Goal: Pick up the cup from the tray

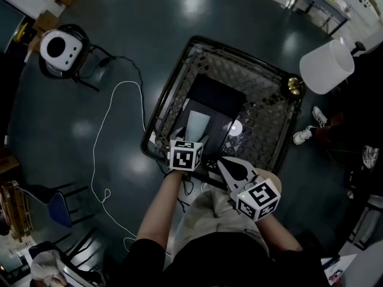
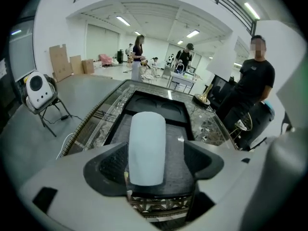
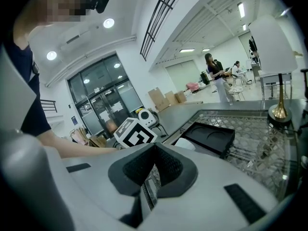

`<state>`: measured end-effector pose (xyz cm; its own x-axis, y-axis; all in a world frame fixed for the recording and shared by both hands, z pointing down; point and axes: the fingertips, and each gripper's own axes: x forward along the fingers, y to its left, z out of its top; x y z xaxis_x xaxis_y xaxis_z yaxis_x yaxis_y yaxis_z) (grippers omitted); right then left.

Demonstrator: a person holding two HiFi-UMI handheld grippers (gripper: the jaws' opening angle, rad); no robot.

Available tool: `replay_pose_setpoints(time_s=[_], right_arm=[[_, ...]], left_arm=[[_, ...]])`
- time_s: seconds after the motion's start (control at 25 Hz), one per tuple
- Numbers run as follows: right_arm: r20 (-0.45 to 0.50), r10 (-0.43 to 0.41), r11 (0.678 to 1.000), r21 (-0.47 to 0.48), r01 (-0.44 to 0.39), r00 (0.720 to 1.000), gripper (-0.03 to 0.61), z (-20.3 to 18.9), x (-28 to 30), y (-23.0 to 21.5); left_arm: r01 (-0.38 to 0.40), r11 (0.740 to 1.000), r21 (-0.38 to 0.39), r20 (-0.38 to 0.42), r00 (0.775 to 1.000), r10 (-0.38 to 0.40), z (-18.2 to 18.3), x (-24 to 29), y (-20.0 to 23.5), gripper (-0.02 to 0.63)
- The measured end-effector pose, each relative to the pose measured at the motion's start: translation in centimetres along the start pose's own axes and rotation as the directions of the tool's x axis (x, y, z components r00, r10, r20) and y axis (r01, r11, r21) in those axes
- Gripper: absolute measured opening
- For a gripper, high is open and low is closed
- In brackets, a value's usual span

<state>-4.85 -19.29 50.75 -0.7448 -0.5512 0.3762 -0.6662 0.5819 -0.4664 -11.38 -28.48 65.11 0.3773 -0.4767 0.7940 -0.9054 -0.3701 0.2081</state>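
Left gripper view: upright cup (image 2: pixel 147 148) on the tray (image 2: pixel 159 107) stands between the wide-open jaws of the left hand-held gripper (image 2: pixel 154 165), pads clear; the closed right hand-held gripper (image 3: pixel 155 150) sits farther off.

Matt plastic on gloss and glass

The pale cylindrical cup (image 2: pixel 147 148) looks smooth and matt, as does the black plastic tray (image 2: pixel 144 100) beneath it. The glass-topped table (image 1: pixel 263 130) gleams over its dark metal lattice, and the dark grey floor (image 1: pixel 149 23) is polished and reflective.

A lattice table (image 1: pixel 266 121) and white lamp (image 1: pixel 326 64) stand on glossy, seemingly grey floor (image 1: pixel 149 28).
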Motion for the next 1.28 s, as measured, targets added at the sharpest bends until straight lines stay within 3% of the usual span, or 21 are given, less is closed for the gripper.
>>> replay_pose_setpoints(time_s=[0.56,0.92,1.28], right_arm=[[-0.019,0.001,0.999,0.043,0.0,1.0,0.012,-0.9,0.4,-0.8],[-0.013,-0.002,0.999,0.042,0.002,1.0,0.012,-1.2,0.0,-0.5],[-0.002,0.004,1.0,0.022,-0.004,1.0,0.012,-1.1,-0.2,0.7]], left_arm=[[-0.018,0.998,0.059,-0.157,0.987,0.027,-1.5,4.8,1.9,0.359],[-0.034,0.999,0.027,-0.124,0.992,0.037,-1.8,4.5,2.1,0.341],[0.0,1.0,-0.029,-0.02,1.0,0.0,0.0,0.8,0.3,0.341]])
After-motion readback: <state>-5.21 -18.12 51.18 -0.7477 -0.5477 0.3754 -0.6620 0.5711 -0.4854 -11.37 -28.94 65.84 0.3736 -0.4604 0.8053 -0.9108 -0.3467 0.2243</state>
